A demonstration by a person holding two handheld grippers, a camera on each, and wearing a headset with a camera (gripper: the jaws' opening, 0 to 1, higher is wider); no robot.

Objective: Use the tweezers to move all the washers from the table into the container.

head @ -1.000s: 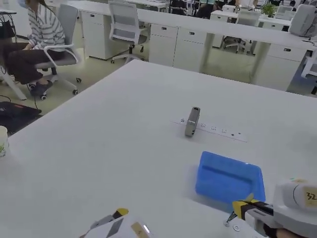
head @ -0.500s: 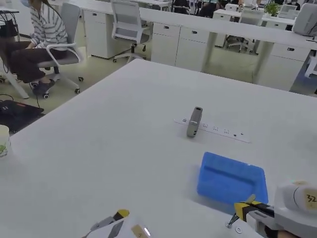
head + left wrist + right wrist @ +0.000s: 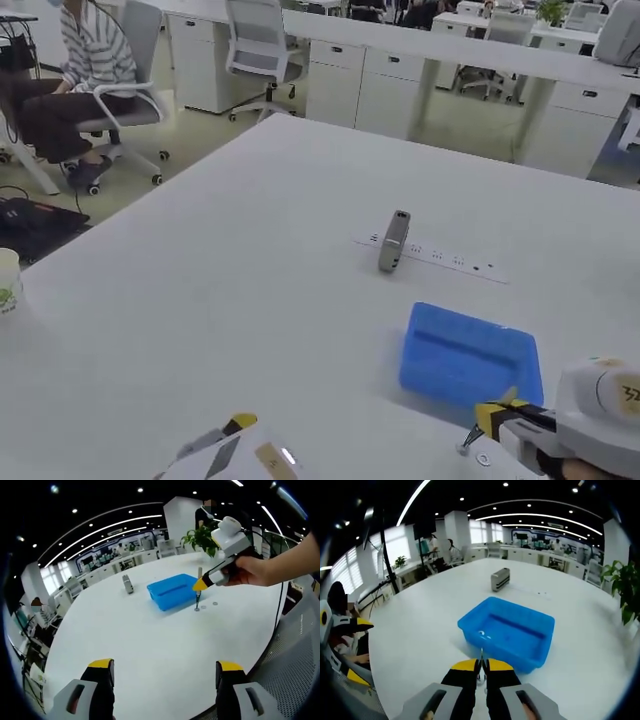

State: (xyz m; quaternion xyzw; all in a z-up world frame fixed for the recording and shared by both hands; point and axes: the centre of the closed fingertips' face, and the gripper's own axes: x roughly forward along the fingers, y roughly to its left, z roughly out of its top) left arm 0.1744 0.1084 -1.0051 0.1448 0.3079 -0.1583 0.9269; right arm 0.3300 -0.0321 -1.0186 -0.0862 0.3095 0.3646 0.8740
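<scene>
Right gripper (image 3: 481,666): jaws pinched narrow, clamped on the tweezers (image 3: 198,597). The tweezers are thin, metal, tips pointing down at the table (image 3: 250,300), just at the near side of the blue container (image 3: 470,355). Whether the tips touch a washer, cannot tell.

Left gripper (image 3: 165,667): jaws spread wide, nothing between them, hanging well away from the container over bare tabletop.

Washers (image 3: 197,610): 3 small flat silver rings on the table, right beside the container's near wall, loosely spaced. 1 lies next to the tweezer tips.

Container is a shallow, rectangular, open-topped plastic tray. There are small pale bits inside near its front wall, too small to tell.

Beyond the container stands a grey box (image 3: 393,241) on a flush power strip (image 3: 440,260). There is wide open tabletop on the left-gripper side of the container.

A yellow sticker on the right gripper carries digits cut by the frame edge, not readable.
</scene>
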